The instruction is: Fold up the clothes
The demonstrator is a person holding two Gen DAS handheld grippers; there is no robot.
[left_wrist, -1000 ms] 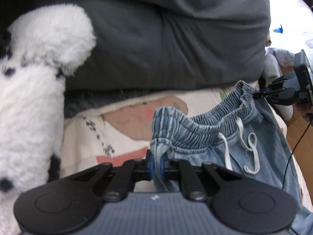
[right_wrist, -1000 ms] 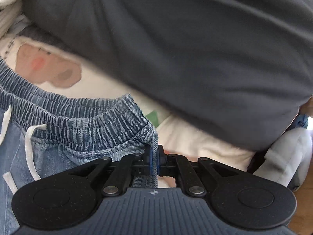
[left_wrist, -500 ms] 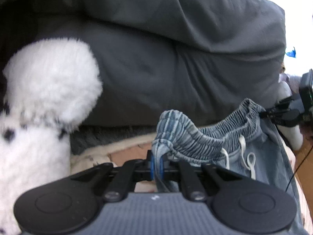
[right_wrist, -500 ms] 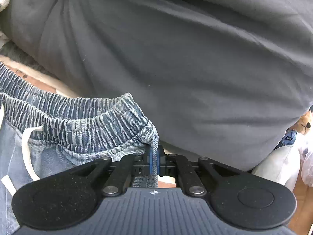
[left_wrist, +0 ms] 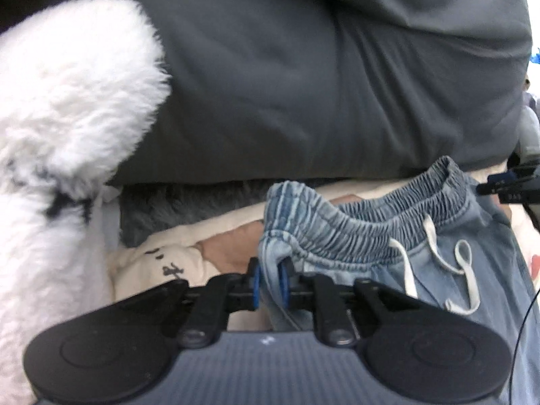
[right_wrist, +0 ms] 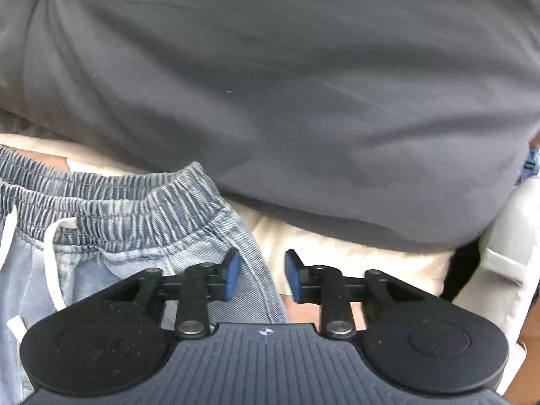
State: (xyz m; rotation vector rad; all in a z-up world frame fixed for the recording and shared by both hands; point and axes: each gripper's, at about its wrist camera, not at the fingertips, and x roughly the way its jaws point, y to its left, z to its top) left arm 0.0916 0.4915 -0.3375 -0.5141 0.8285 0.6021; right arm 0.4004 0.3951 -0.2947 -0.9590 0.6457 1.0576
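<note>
A cream printed bedsheet (left_wrist: 175, 253) covers the bed, with a bulky dark grey duvet (left_wrist: 320, 84) heaped behind. At far left stands a white fluffy plush toy (left_wrist: 67, 101) with black spots. Next comes the left gripper (left_wrist: 269, 281), its blue pads clenched on the left corner of the denim shorts' (left_wrist: 472, 287) elastic waistband (left_wrist: 354, 229), which bunches up above the jaws. The shorts lie front up on the sheet, white drawstring (left_wrist: 432, 260) trailing over the front. Further right, the right gripper (right_wrist: 261, 276) has its jaws parted and holds nothing; the shorts' right waistband corner (right_wrist: 209, 202) rests just ahead of its left pad (right_wrist: 233, 273). In my judgement the shorts are being laid flat for folding, waistband towards the duvet. The next move calls for the left grip to let go too, or for a fresh hold wherever the fold needs one.
</note>
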